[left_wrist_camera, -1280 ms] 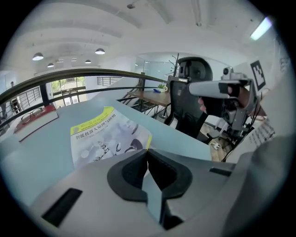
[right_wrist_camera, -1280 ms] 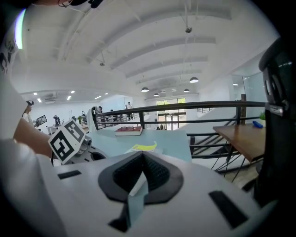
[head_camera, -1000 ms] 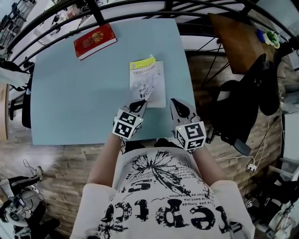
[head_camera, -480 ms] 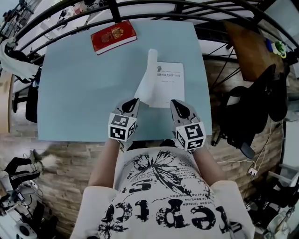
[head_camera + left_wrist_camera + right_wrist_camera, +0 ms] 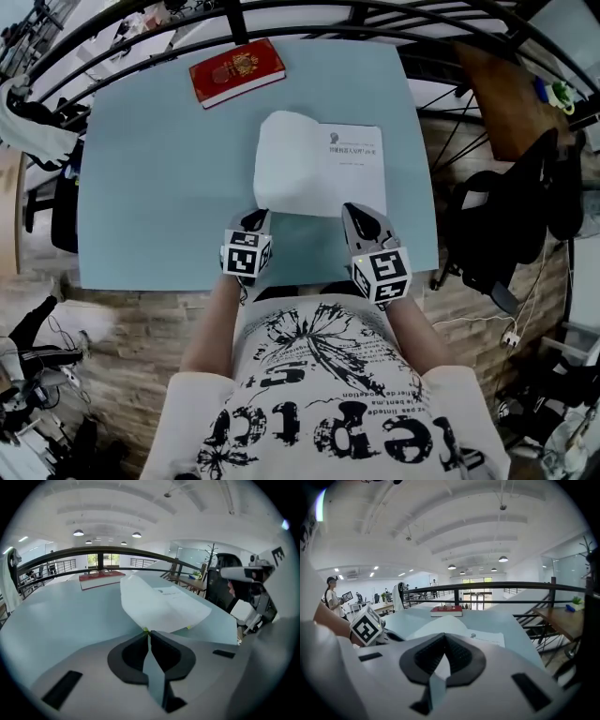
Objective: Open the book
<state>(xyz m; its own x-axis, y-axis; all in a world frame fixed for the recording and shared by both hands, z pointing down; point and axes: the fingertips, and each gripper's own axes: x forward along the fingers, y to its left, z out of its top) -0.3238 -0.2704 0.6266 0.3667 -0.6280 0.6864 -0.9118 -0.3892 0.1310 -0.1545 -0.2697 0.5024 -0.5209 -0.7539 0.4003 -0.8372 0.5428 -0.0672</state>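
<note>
A thin white book (image 5: 356, 173) lies on the pale blue table (image 5: 150, 187), its first page showing. Its cover (image 5: 291, 164) is lifted and curls over to the left. My left gripper (image 5: 258, 218) pinches the cover's near corner; the jaws are opening, with the yellow-edged corner still between the tips (image 5: 146, 632). The cover (image 5: 159, 606) rises just ahead of them. My right gripper (image 5: 354, 214) hovers at the book's near right edge, shut and holding nothing (image 5: 445, 637). The open book (image 5: 485, 638) lies just beyond it.
A red hardback book (image 5: 237, 71) lies at the table's far left. A black railing (image 5: 328, 19) runs behind the table. A black chair (image 5: 506, 216) and a wooden side table (image 5: 497, 94) stand to the right. The table's near edge lies under both grippers.
The book was closed a second ago. My left gripper has pulled the cover up and swung it over to the left, moving left and toward me. The right gripper stays by the book's near edge.
</note>
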